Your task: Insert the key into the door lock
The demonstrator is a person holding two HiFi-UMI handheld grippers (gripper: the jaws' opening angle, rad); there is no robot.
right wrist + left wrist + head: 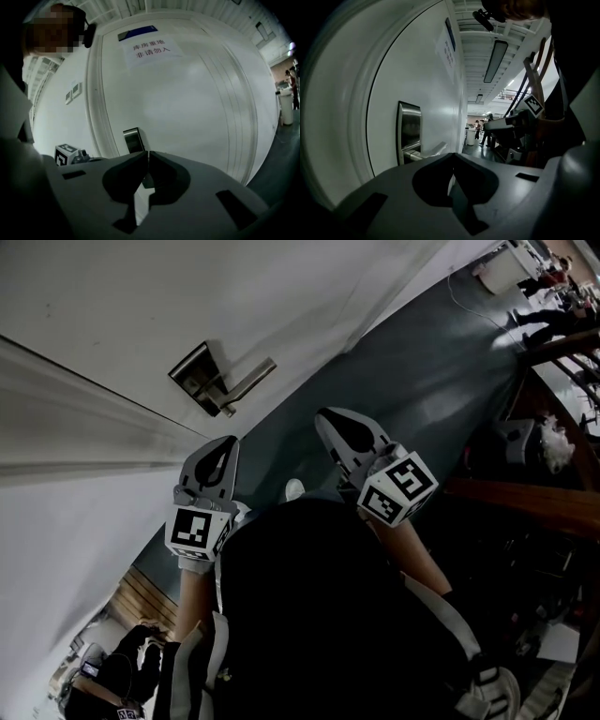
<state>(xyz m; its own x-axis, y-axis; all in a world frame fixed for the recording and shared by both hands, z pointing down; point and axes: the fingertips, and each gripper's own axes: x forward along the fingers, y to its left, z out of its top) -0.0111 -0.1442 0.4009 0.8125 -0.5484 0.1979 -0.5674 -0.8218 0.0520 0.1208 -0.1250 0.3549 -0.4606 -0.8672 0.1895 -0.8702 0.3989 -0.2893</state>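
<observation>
Head view: my left gripper (225, 448) and right gripper (330, 423) point up at the white door (112, 296), both well short of the door lock (208, 379). Left gripper view: jaws meet tip to tip, nothing between; lock plate and lever ahead on the left. Right gripper view: jaws closed together, lock plate just above the tips; no key made out.

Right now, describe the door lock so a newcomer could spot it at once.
Start at the big white door. On its plain face sits one upright metal lock plate with a lever handle sticking out. It is the only shiny metal there; the paper notice and blue sign sit higher up.
</observation>
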